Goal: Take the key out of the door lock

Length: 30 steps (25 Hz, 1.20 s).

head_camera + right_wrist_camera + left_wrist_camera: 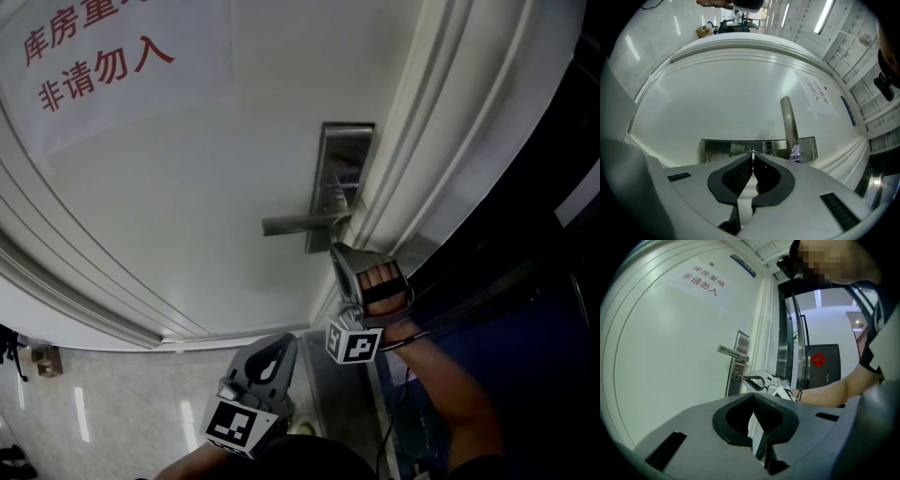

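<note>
A steel lock plate [343,169] with a lever handle [298,223] sits on the white door [187,187]. My right gripper [338,248] reaches up to the plate's lower part, below the handle. In the right gripper view its jaws are shut on the thin metal key [753,151], right against the lock plate [726,148]. In the left gripper view the key [736,376] shows as a small stub in the plate, with the right gripper [745,378] pinching it. My left gripper [270,360] is held back and low, shut on nothing.
A paper notice [103,56] with red characters is stuck on the door's upper left. The door frame [450,159] runs along the right of the plate. A dark doorway [825,366] lies beyond. Pale floor tiles [94,403] show at lower left.
</note>
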Available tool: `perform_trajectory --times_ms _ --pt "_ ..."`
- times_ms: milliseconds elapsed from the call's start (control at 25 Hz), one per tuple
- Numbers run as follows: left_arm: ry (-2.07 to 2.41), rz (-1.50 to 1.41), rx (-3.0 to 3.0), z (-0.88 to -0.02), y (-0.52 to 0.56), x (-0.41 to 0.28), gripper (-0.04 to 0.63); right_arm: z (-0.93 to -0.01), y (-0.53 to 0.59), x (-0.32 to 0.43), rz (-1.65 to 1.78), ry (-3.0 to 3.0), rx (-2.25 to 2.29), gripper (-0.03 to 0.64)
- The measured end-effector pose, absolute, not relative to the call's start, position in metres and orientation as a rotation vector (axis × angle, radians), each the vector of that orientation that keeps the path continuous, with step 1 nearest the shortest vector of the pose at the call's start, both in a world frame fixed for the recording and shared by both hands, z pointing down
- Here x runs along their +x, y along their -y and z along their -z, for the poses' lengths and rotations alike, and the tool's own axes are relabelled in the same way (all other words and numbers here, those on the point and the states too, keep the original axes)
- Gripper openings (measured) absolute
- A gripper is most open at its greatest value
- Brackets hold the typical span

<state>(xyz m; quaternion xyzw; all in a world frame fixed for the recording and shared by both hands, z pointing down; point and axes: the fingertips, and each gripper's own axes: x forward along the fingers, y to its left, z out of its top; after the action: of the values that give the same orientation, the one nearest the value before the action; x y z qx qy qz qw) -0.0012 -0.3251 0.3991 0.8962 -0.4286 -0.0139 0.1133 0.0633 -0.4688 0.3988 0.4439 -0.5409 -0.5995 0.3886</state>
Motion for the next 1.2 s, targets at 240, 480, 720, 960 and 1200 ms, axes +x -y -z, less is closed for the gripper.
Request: perform_trajectory --times_ms 240,480,720,960,1200 --pt "1.255 0.045 2.645 -0.394 0.31 0.005 0.005 -0.392 0.438 0.07 1.485 1.438 1.151 0.021" --pt "1.259 0.06 2.671 -0.384 0.288 0.013 0.005 -0.376 0.379 0.068 1.438 1.541 1.187 0.021" --pt "1.268 0.075 2.707 -0.372 0.264 0.025 0.005 -0.364 0.318 0.063 1.391 1.624 1.186 0.021" --pt "1.266 0.099 2.736 -0.361 0.241 0.037 0.005 -0.363 0.289 0.07 1.383 1.619 1.146 0.021" --pt "1.268 0.105 2.741 -0.357 0.227 0.04 0.005 -0.363 0.275 0.07 1.387 1.615 1.117 0.021"
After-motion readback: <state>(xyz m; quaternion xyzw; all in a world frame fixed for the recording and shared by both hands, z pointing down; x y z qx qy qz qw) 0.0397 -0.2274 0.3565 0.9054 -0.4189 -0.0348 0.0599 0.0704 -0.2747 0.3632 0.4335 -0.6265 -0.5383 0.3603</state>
